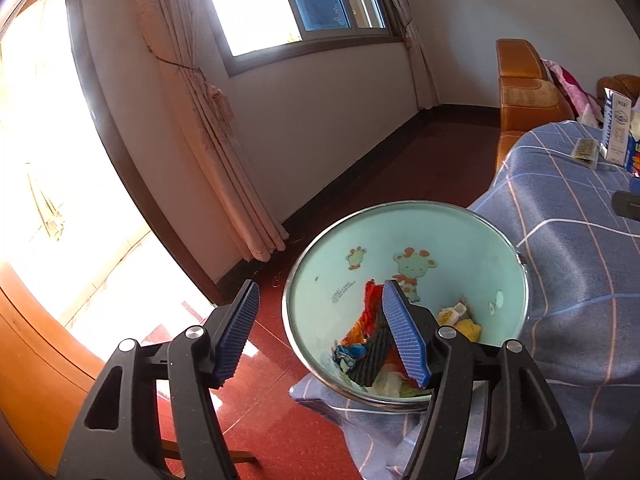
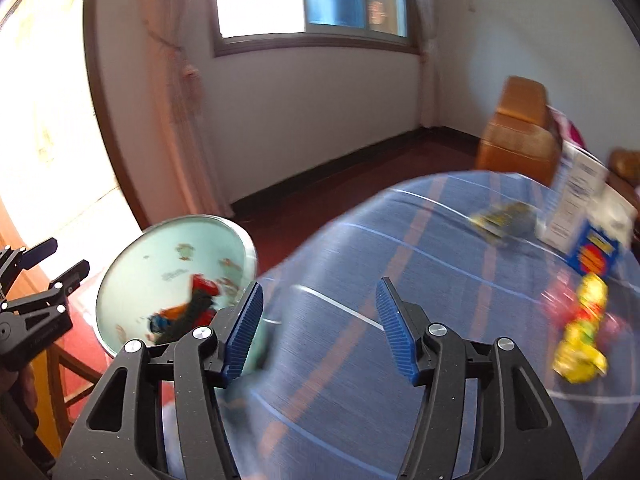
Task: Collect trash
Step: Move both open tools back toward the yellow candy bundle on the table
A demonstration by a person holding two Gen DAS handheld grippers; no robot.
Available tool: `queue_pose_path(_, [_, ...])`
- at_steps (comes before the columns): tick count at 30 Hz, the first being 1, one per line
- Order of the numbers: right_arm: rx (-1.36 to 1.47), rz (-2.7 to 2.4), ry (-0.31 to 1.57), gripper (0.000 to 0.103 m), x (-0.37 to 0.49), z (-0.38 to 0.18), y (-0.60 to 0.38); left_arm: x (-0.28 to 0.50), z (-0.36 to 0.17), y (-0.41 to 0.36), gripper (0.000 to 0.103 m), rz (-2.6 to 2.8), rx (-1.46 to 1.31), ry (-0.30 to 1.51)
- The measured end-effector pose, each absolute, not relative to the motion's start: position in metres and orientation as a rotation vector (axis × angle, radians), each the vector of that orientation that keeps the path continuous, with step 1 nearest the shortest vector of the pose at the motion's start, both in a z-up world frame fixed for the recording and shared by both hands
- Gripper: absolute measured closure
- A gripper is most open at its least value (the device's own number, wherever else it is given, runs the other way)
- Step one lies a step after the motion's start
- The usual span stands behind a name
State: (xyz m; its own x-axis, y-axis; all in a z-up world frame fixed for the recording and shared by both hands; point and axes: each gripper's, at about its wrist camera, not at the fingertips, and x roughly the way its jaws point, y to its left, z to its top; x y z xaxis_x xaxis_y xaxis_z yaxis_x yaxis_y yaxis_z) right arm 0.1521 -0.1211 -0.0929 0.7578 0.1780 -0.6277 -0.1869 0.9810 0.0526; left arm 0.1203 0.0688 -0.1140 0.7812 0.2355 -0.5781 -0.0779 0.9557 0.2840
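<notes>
A round trash bin (image 1: 404, 264) with a pale mint inside, a metal rim and cartoon giraffe stickers stands on the dark red floor (image 1: 280, 360), touching the edge of the counter (image 1: 560, 264), which is draped in a blue checked cloth. The bin holds a loose heap of crumpled wrappers (image 1: 372, 344) in red, orange, blue, yellow and black; they overlap too much to count.

On the counter, in the blurred right wrist view, lie one crumpled yellow wrapper (image 2: 582, 344) with red and green print, one small dark packet (image 2: 500, 218), one white and blue carton (image 2: 576, 204) standing upright, and one blue box (image 2: 596, 252) with a red and yellow label just beside the carton.

Two hand-held grippers are in view. The left hand-held gripper (image 1: 320, 336) hangs over the near rim of the bin, its blue ribbed pads spread wide with nothing between them; one finger sits over the floor, the other over the trash. The right hand-held gripper (image 2: 320, 328) points over the counter cloth, its jaws likewise spread apart and empty, touching nothing, the yellow wrapper well off to its right.
</notes>
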Motion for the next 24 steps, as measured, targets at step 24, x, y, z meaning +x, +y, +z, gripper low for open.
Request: queue_pose_path(24, [0.264, -0.391, 0.573, 0.028, -0.013, -0.094, -0.407, 0.102, -0.097, -0.195, 0.024, -0.299, 0.399, 0.587])
